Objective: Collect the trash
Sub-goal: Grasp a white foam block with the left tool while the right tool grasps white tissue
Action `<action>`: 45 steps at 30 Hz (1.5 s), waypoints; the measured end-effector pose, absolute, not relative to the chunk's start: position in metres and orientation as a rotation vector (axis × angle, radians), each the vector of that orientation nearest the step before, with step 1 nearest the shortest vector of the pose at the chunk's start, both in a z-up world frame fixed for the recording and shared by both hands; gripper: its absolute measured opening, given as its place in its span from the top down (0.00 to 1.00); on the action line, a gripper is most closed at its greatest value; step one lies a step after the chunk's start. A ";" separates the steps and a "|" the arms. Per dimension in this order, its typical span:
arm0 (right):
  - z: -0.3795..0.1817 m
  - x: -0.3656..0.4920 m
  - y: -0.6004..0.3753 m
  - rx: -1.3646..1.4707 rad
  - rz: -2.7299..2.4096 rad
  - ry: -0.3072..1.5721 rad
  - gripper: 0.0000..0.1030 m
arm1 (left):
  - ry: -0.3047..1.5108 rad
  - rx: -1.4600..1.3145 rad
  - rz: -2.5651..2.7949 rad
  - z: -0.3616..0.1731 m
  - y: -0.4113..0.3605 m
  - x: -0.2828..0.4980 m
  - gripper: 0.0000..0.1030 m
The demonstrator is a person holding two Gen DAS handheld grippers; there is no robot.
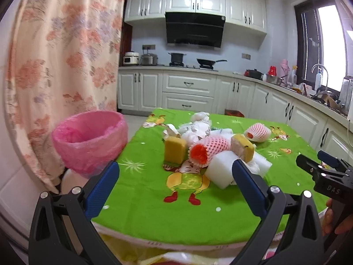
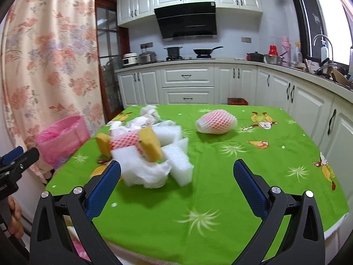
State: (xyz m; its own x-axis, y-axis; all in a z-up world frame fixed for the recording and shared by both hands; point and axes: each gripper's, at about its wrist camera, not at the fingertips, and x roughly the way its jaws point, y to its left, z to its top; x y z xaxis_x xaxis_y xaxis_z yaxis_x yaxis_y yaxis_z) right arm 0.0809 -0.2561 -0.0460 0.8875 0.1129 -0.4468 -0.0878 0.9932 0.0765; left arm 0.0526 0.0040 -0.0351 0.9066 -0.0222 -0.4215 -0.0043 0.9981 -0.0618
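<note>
A heap of trash lies on the green tablecloth [image 1: 143, 190]: two yellow sponges [image 1: 175, 152], a pink foam net [image 1: 207, 149] with an orange inside, white foam blocks [image 1: 220, 172] and crumpled white paper [image 1: 198, 125]. A second foam net [image 2: 216, 122] lies apart to the right. A pink-lined bin [image 1: 90, 139] stands off the table's left edge. My left gripper [image 1: 175, 170] is open, held in front of the heap and touching nothing. My right gripper [image 2: 176, 169] is also open and empty, with crumpled tissue [image 2: 152, 174] just past its left finger.
A floral curtain [image 1: 66, 55] hangs at the left behind the bin. White kitchen cabinets [image 2: 187, 84] and a cluttered counter run along the back and right. A red box [image 2: 237, 101] sits on the floor beyond the table. A hand [image 1: 331, 216] grips the right tool's handle.
</note>
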 end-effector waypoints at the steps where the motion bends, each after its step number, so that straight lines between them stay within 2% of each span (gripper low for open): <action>1: -0.048 0.087 -0.257 0.054 0.102 0.469 0.07 | 0.446 -0.073 -0.013 -0.041 0.002 0.064 0.04; 9: -0.065 0.134 -0.247 0.020 0.150 0.517 0.07 | 0.504 -0.095 -0.053 -0.083 -0.005 0.112 0.04; 14: -0.089 0.156 -0.241 0.027 0.175 0.581 0.16 | 0.494 -0.068 -0.045 -0.097 -0.007 0.124 0.04; 19: -0.114 0.163 -0.237 0.033 0.206 0.656 0.30 | 0.471 -0.045 0.002 -0.106 -0.007 0.129 0.04; 29: -0.121 0.179 -0.216 0.011 0.266 0.680 0.42 | 0.470 -0.045 0.008 -0.112 -0.005 0.131 0.04; 32: -0.124 0.183 -0.208 -0.036 0.270 0.681 0.54 | 0.477 -0.061 0.010 -0.114 -0.005 0.135 0.04; 34: -0.125 0.184 -0.208 -0.044 0.276 0.685 0.69 | 0.481 -0.075 0.000 -0.113 -0.007 0.136 0.04; 36: -0.124 0.182 -0.212 -0.038 0.276 0.674 0.75 | 0.472 -0.098 -0.015 -0.111 -0.010 0.140 0.04; 45: -0.110 0.159 -0.250 0.021 0.240 0.564 0.78 | 0.488 -0.132 -0.120 -0.104 -0.057 0.160 0.05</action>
